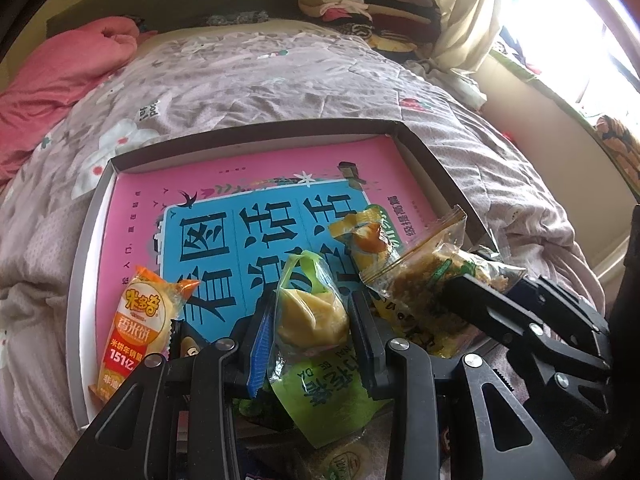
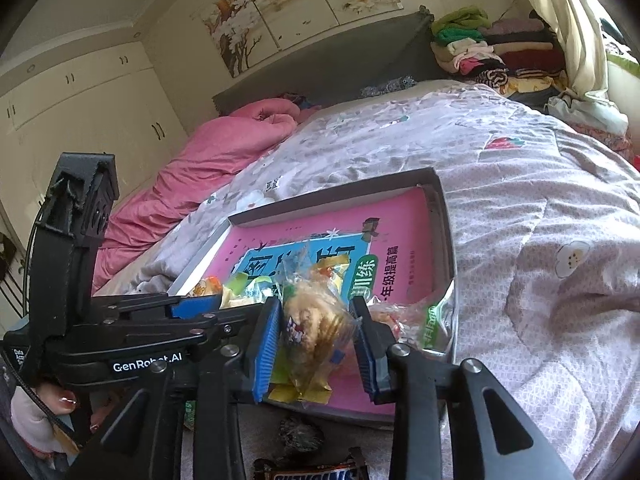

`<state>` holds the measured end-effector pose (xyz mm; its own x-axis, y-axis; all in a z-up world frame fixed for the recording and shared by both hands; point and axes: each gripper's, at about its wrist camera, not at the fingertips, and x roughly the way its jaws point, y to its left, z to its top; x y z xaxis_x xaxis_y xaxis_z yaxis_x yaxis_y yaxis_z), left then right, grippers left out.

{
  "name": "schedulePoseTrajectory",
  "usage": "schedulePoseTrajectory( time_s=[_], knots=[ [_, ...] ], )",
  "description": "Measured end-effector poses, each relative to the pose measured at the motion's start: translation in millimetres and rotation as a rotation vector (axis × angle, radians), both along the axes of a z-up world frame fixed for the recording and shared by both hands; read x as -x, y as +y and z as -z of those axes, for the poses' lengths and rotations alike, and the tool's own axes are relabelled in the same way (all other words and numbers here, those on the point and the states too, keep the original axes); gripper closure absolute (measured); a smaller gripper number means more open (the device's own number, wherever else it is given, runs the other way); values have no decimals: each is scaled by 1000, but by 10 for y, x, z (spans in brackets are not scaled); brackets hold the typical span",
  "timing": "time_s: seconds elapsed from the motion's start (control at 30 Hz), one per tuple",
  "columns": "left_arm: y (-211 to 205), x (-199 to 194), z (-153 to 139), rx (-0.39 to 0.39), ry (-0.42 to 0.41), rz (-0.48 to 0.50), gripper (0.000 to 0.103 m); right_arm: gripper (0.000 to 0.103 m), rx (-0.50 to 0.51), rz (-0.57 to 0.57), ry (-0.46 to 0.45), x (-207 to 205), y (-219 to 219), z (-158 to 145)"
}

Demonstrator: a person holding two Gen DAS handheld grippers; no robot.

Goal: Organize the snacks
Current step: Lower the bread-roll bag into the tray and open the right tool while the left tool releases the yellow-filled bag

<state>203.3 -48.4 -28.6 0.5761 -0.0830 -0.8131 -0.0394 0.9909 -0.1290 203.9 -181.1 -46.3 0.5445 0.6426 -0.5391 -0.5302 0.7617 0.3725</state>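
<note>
A shallow cardboard box (image 1: 256,136) lies on a bed with a flowery quilt (image 1: 248,80). Inside the box, flat on the bottom, is a pink book (image 1: 144,216) with a big blue panel and black letters. The left gripper (image 1: 310,320) is low over the near edge of the box. Its two pads are squeezed tight on a green snack packet (image 1: 312,312) with a yellow cake inside, and the packet hangs down between them. To the left of it, an orange rice cracker packet (image 1: 138,320) lies on the book, near the left wall of the box. Behind the green packet a yellow snack packet (image 1: 360,236) rests on the book. The right gripper (image 2: 318,336) comes in from the right side. It has a clear packet of crumbly brown snack (image 2: 316,320) between its blue pads. The left pad touches the packet, but there looks to be a small gap at the right pad, so the hold is loose. In the right wrist view, this packet is over the near part of the box. Just to its right, another clear packet with green print (image 2: 432,320) leans on the right wall of the box. A Snickers bar (image 2: 316,472) lies on the quilt, outside the box, close to the camera. A pink blanket (image 2: 208,160) is bunched up at the far left of the bed. A pile of folded clothes (image 2: 492,52) sits at the head of the bed.
</note>
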Motion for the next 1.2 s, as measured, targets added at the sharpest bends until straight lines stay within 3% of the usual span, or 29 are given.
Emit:
schedulePoseTrajectory(
  time_s=[0.37,0.83,0.93,1.2],
  knots=[
    [7,-70,9,-33,-6,-17,65,64,58,41,-65,47,-30,-85],
    [104,-34,-32,7,-15,-34,65,63,156,39,-132,133,51,-81],
    [122,-3,-70,12,-22,-35,65,56,155,39,-144,157,46,-90],
    [210,82,-169,28,-35,-45,55,52,125,83,-130,138,-73,-91]
  ],
)
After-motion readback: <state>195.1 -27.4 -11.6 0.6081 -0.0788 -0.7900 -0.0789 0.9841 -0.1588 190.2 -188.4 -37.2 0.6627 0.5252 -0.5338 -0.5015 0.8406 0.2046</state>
